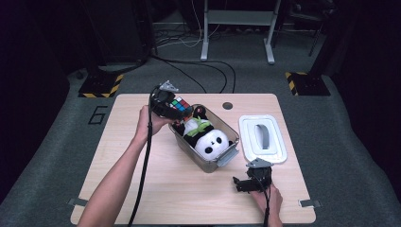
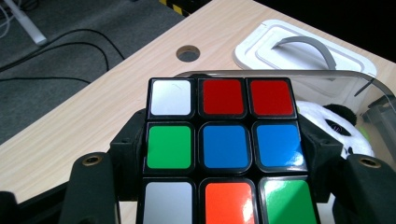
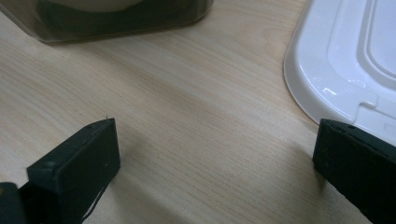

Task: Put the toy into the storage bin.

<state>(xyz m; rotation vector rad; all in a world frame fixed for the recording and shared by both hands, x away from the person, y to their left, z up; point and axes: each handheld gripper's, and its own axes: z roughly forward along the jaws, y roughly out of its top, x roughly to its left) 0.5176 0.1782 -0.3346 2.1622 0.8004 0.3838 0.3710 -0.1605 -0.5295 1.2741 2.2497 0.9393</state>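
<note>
The pale wooden table (image 1: 156, 184) stood on grey carpet, with cables and stand legs dim in the dark beyond it. Taking the clear bin (image 1: 226, 156) at its middle as my landmark, I held the puzzle cube (image 1: 180, 104) in my left gripper (image 1: 176, 111) over the bin's far-left corner. The jaws were clamped on the cube's two sides at about half their spread. In the left gripper view the cube (image 2: 223, 149) covered most of what lay ahead; its bottom row was cut off by the frame, and only a slice of the bin's rim (image 2: 280, 74) and a bit of the panda plush (image 2: 334, 126) showed past it. The panda (image 1: 206, 138) took up most of the bin, so little open room was left inside, chiefly at that far-left corner. The white lid (image 1: 263, 138) lay flat just right of the bin, apart from it. My right gripper (image 1: 243, 184) rested near the table's front edge, below the bin's near corner, its jaws spread wide over bare wood with nothing between them. In the right gripper view the bin's base (image 3: 121, 21) was cut off at the top and the lid's corner (image 3: 345, 60) ran out of frame.
</note>
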